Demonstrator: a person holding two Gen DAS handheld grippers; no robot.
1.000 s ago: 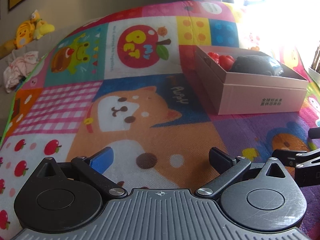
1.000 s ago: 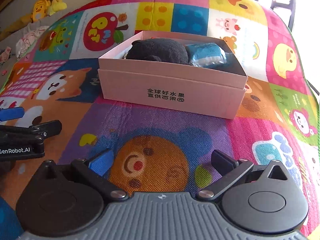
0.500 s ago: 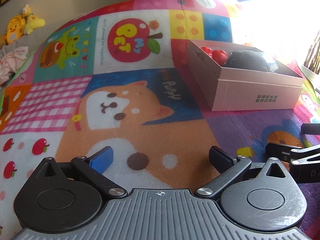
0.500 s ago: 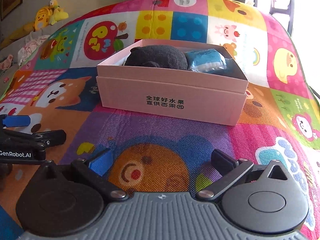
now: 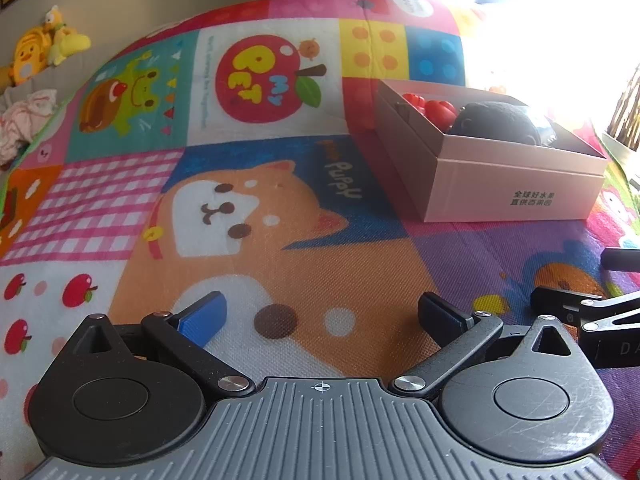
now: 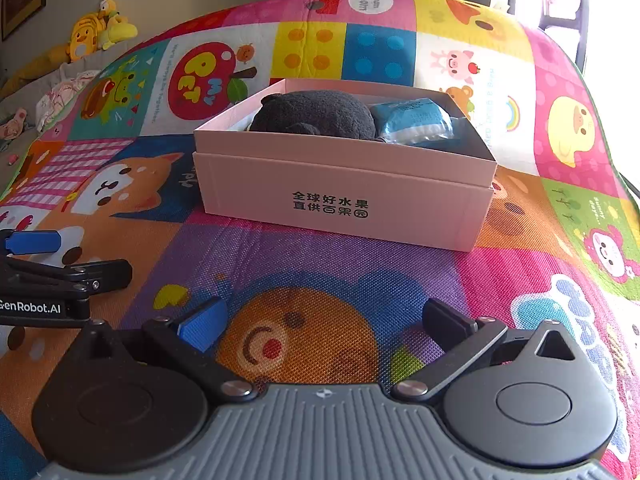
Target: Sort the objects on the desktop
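Your pink rectangular cardboard box (image 6: 344, 196) sits open-topped on the woven, cartoon-printed play mat (image 6: 320, 264), its smooth front wall printed with dark characters. Inside it lie a fuzzy charcoal plush toy (image 6: 316, 114), rounded and matte, and just to its right a crinkly blue plastic-wrapped packet (image 6: 414, 120) touching the plush. From your left camera you also see glossy red plastic pieces (image 5: 430, 106) at the box's far left end, beside the plush.

Your right gripper (image 6: 326, 326) hovers low over the mat in front of the box, aimed straight at its printed wall, with the fingers spread wide and nothing between them; one pad is blue, the other black. Your left gripper (image 5: 322, 314) sits level over the orange puppy patch, well to the left of the box, jaws likewise spread and empty. Each tool shows at the edge of the other's view, side by side and apart.

At the mat's far left corner, yellow stuffed toys (image 6: 96, 32) and a crumpled pale cloth (image 5: 24, 120) rest off the mat.
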